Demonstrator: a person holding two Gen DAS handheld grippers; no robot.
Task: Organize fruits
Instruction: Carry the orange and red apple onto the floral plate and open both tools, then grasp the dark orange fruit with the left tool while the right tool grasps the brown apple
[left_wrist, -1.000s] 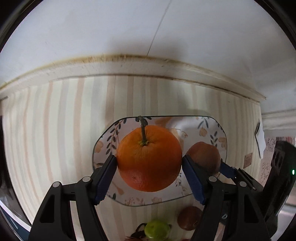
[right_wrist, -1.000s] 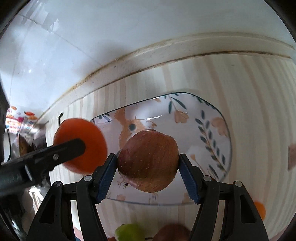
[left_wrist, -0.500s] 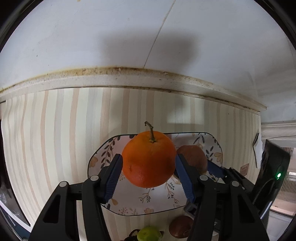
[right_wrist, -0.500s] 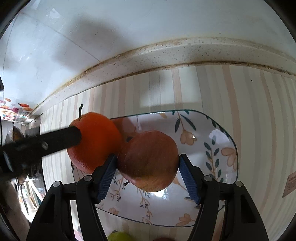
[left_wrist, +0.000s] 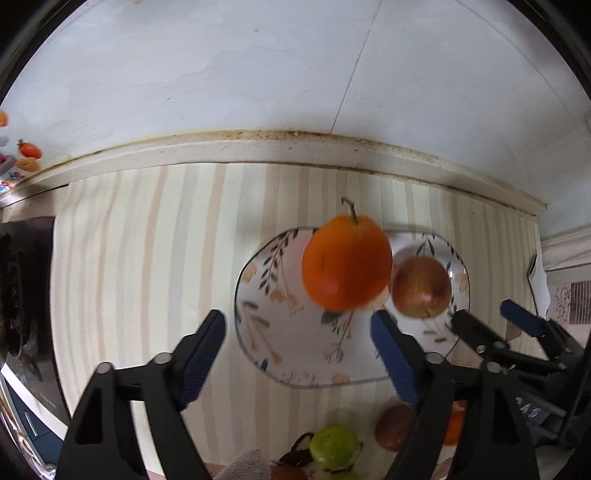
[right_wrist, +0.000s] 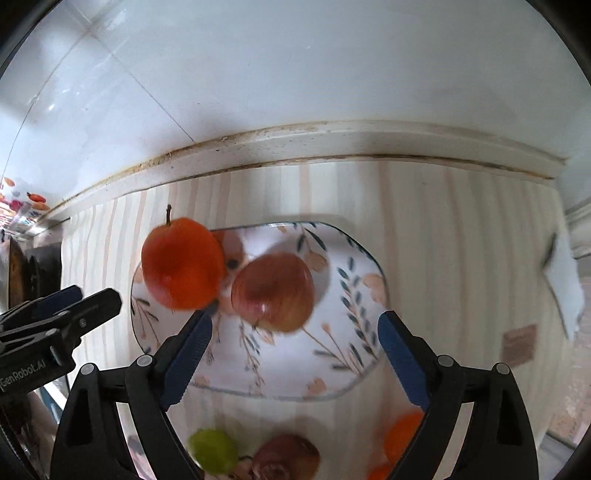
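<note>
An orange (left_wrist: 346, 263) with a stem and a red apple (left_wrist: 421, 287) lie side by side on a floral plate (left_wrist: 280, 343). In the right wrist view the orange (right_wrist: 183, 264) is left of the apple (right_wrist: 274, 291) on the plate (right_wrist: 347, 369). My left gripper (left_wrist: 298, 360) is open and empty, drawn back in front of the plate's left part. My right gripper (right_wrist: 293, 363) is open and empty, in front of the apple. The right gripper also shows in the left wrist view (left_wrist: 496, 325), and the left gripper in the right wrist view (right_wrist: 79, 304).
The plate sits on a striped cloth (left_wrist: 147, 258) against a white tiled wall (left_wrist: 295, 74). Near the front edge lie a green fruit (left_wrist: 334, 448), a brown-red fruit (left_wrist: 395, 428) and another orange (right_wrist: 402, 432). A dark stove (left_wrist: 22, 288) is at the left.
Both grippers have opened and pulled back. The orange and the apple, held before, now rest on the plate.
</note>
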